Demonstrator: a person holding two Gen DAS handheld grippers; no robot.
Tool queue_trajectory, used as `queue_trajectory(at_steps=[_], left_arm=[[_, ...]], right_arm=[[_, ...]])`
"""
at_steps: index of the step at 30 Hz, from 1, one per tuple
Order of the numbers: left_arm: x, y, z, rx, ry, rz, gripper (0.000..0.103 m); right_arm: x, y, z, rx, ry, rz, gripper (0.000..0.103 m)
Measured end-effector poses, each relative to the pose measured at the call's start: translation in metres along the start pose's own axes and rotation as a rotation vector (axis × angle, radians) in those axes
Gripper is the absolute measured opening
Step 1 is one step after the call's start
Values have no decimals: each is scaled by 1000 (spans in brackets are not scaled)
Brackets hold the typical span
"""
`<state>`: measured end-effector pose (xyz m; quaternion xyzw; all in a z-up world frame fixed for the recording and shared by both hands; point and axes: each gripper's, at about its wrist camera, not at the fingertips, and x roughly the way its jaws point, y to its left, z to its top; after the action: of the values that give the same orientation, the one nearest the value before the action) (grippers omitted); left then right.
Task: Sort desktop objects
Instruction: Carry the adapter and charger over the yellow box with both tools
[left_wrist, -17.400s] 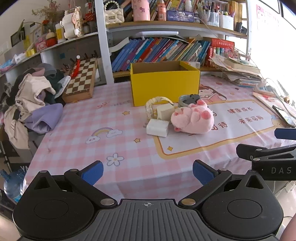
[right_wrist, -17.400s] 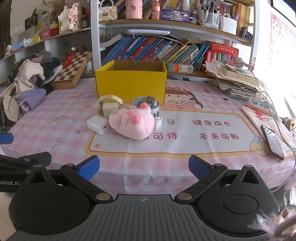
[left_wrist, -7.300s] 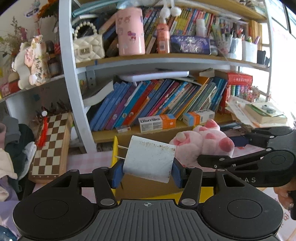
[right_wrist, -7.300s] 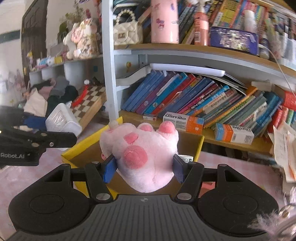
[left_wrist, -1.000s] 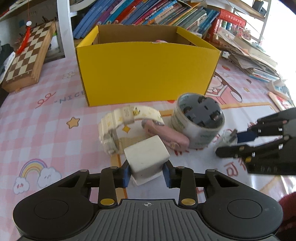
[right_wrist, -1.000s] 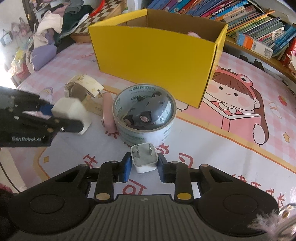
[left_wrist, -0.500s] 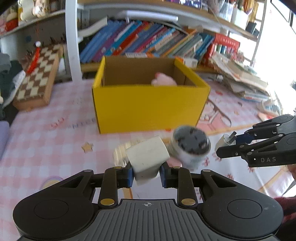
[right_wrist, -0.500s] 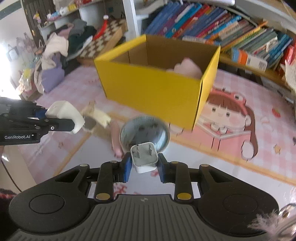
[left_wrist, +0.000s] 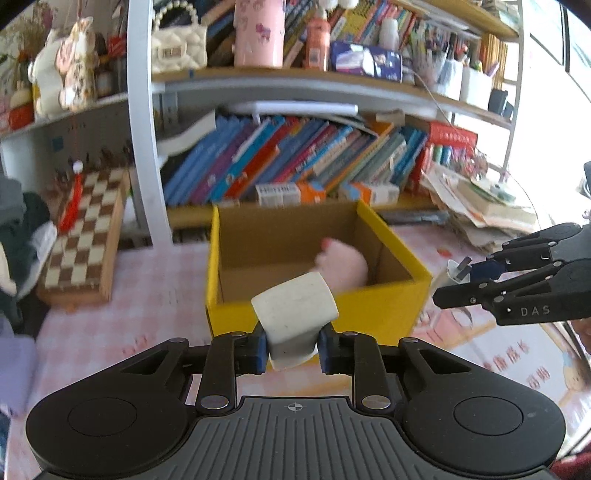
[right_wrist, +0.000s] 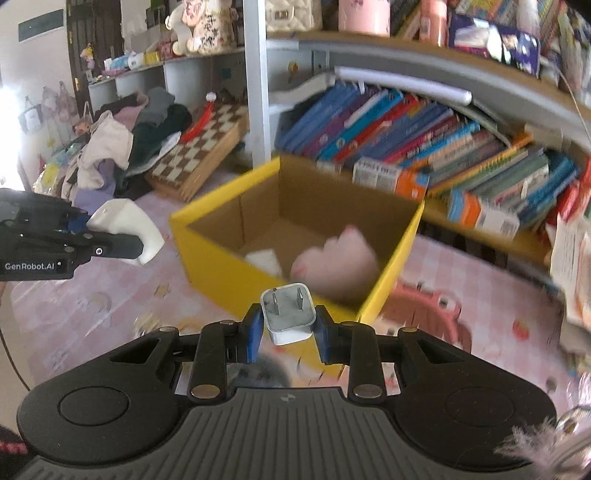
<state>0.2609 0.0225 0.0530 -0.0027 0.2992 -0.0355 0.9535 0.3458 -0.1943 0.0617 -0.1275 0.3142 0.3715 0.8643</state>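
My left gripper (left_wrist: 291, 349) is shut on a white block-shaped charger (left_wrist: 294, 309), held in the air in front of the open yellow box (left_wrist: 391, 317). My right gripper (right_wrist: 288, 334) is shut on a small white plug adapter (right_wrist: 288, 312) with two prongs facing up, held above the box's near wall (right_wrist: 236, 273). Inside the box lie a pink plush toy (right_wrist: 334, 264) and a white flat item (right_wrist: 264, 260). The right gripper shows in the left wrist view (left_wrist: 448, 284), right of the box. The left gripper shows in the right wrist view (right_wrist: 110, 236), left of the box.
Behind the box stands a shelf of books (left_wrist: 303, 158). A chessboard (left_wrist: 85, 225) leans at the left with a pile of clothes (right_wrist: 110, 147) beyond it. Stacked papers (left_wrist: 480, 206) lie at the right. The pink checked tablecloth (left_wrist: 147, 295) covers the table.
Both grippers have risen from the table and moved toward the box with their chargers held. The tape roll and the watch have dropped out of view below.
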Motion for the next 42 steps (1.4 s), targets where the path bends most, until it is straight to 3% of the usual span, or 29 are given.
queue_trajectory(at_steps=[10,19,27,42], left_arm=[[26,3,30,37,-38,6,23],[65,7,42,31,11,9,23],[95,10,47,45,62,7,23],[147,20,45,29,162,12,23]], right_arm=[[28,-14,39,-58,-42,14,27],[69,-28,59,-72,-28,54,27],[119,-48,79,-80,0,35,27],[191,-52,99,-198,90,39,27]])
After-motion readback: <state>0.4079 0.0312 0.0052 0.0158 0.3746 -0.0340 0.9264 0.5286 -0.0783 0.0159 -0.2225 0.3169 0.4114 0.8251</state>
